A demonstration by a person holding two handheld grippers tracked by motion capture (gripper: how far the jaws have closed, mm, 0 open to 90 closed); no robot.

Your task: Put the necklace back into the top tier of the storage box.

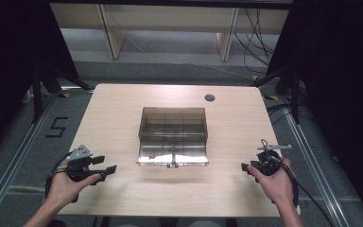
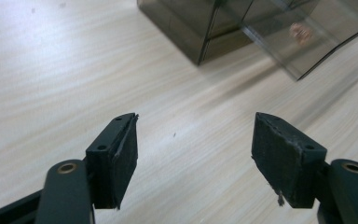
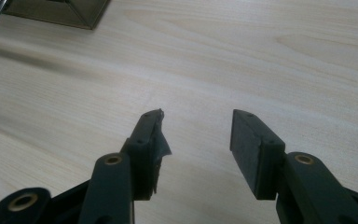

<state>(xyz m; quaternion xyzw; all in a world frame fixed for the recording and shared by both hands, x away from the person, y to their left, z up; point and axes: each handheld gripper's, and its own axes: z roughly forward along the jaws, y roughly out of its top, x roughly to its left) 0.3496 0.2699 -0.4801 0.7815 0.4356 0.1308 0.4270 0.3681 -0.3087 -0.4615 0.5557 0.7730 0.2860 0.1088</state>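
Observation:
A smoky see-through compartment box [image 1: 172,135] stands at the middle of the wooden table [image 1: 123,104], its front flap lying down toward me. A small copper-coloured item [image 1: 152,156] rests in its front left compartment, and the left gripper view shows that item [image 2: 301,32] through the box wall [image 2: 200,28]. My left gripper [image 1: 106,164] hovers near the table's front left, pointing toward the box, jaws wide open over bare wood [image 2: 193,140]. My right gripper [image 1: 244,168] sits at the front right, also open with nothing between its pads [image 3: 196,135]. A corner of the box [image 3: 56,11] lies ahead of it.
A round cable grommet [image 1: 210,98] sits at the table's back right. Beyond the table there are wooden shelf legs [image 1: 111,33], with loose cables [image 1: 260,33] on the floor at the right. A "5" mark [image 1: 56,126] is on the floor at the left.

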